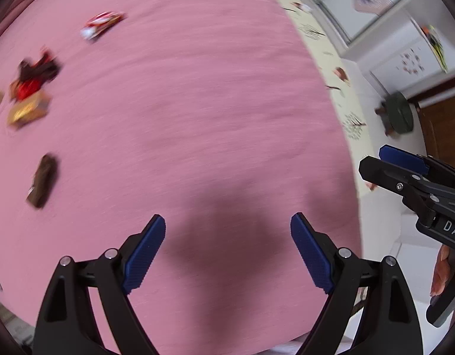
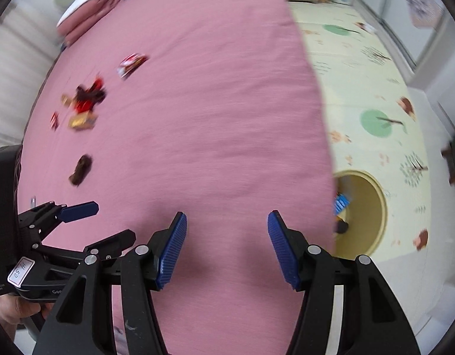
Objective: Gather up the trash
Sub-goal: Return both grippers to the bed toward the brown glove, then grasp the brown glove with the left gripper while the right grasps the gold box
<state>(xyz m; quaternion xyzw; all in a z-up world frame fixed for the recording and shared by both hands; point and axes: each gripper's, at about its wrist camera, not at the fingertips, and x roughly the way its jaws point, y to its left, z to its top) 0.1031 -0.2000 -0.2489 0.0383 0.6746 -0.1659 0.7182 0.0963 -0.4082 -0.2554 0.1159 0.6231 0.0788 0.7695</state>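
Several snack wrappers lie on the pink bed cover, all blurred: a red-and-white wrapper, a dark and red pile, a gold wrapper and a brown wrapper. My left gripper hangs open and empty over bare cover, well right of the wrappers. Beside it, my right gripper is open too, less wide, with nothing between its pads. A yellow bin stands on the floor by the bed's edge, with a blue packet inside.
A cream play mat covers the floor right of the bed. Folded pink bedding lies at the far end. A dark green stool stands near a wooden door. A hand holds the right gripper's handle.
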